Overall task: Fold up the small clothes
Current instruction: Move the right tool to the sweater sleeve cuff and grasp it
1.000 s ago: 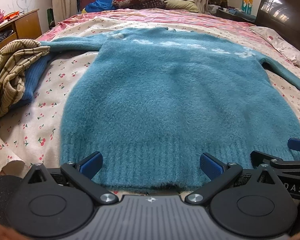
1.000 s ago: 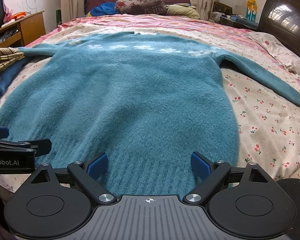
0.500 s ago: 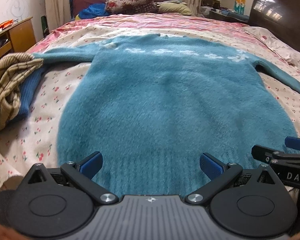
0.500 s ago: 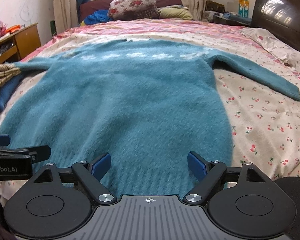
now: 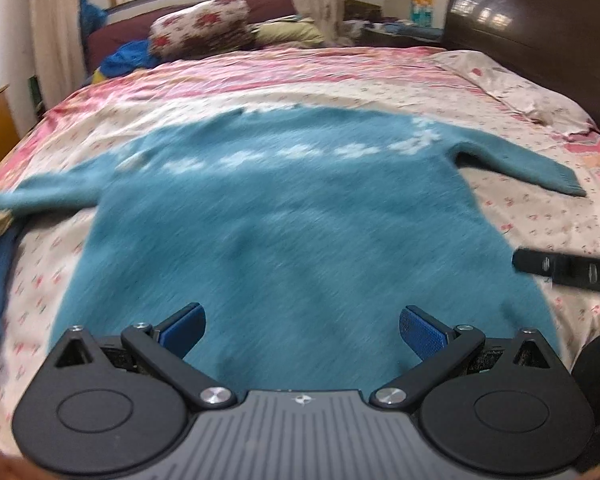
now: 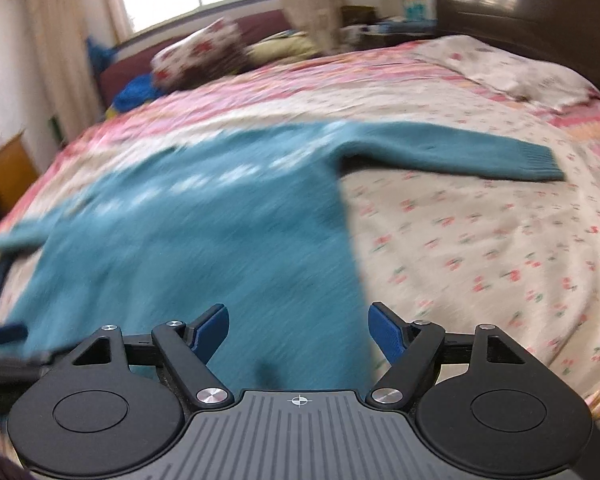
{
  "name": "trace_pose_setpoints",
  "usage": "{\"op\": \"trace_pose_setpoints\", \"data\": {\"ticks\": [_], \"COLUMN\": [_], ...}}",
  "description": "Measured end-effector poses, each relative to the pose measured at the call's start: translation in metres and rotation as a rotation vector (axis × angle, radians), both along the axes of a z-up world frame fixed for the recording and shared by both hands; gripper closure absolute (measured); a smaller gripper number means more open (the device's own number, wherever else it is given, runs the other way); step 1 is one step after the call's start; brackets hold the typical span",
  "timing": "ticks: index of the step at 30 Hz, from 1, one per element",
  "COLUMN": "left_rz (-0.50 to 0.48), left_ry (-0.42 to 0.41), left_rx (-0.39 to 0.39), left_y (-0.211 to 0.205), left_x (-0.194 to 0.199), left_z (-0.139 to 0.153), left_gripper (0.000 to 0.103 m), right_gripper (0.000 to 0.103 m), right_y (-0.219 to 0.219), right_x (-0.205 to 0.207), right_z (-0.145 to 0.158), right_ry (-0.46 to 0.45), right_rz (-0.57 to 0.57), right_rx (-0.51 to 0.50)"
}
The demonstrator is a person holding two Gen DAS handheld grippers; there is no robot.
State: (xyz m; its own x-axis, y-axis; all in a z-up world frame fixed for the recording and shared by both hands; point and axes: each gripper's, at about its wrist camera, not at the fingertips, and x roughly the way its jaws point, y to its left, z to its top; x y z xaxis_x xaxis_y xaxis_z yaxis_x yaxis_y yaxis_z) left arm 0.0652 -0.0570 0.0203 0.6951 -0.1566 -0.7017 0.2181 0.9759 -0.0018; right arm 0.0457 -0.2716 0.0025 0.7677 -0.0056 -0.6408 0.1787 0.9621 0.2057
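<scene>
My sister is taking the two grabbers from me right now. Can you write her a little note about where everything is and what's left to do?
Left gripper: open, holding nothing, above the hem end of the teal sweater.
Right gripper: open, holding nothing, near the sweater's right hem edge.
The sweater lies flat on the floral bed sheet, both sleeves spread out; right sleeve stretched sideways.
Done: sweater laid out. No fold yet.
Left: fold in the sleeves, then fold the body.

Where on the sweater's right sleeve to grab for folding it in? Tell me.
Grip the ribbed cuff of the right sleeve, coming from the bed's open right side with the right gripper. The sleeve lies flat and stretched away from the sweater body, so its free end lifts easily.
</scene>
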Motion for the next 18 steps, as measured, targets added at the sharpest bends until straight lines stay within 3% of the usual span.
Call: {"op": "trace_pose_setpoints", "data": {"ticks": [8,18], "left_rz": [-0.099,-0.168], "left_ry": [-0.025,-0.039], "left_rx": [0.016,-0.035], "left_y": [-0.065,-0.134], "left_x": [0.045,0.084], "left_z": [0.008,0.005], "left_gripper": [0.0,0.0], "right_gripper": [0.026,0.026], "right_y": [-0.104,-0.219], "right_x": [0.044,0.071], "right_z": [-0.01,-0.044], "right_ry": [0.001,-0.036], "right_rz": [-0.234,-0.497], "right_rx": [0.161,0.413]}}
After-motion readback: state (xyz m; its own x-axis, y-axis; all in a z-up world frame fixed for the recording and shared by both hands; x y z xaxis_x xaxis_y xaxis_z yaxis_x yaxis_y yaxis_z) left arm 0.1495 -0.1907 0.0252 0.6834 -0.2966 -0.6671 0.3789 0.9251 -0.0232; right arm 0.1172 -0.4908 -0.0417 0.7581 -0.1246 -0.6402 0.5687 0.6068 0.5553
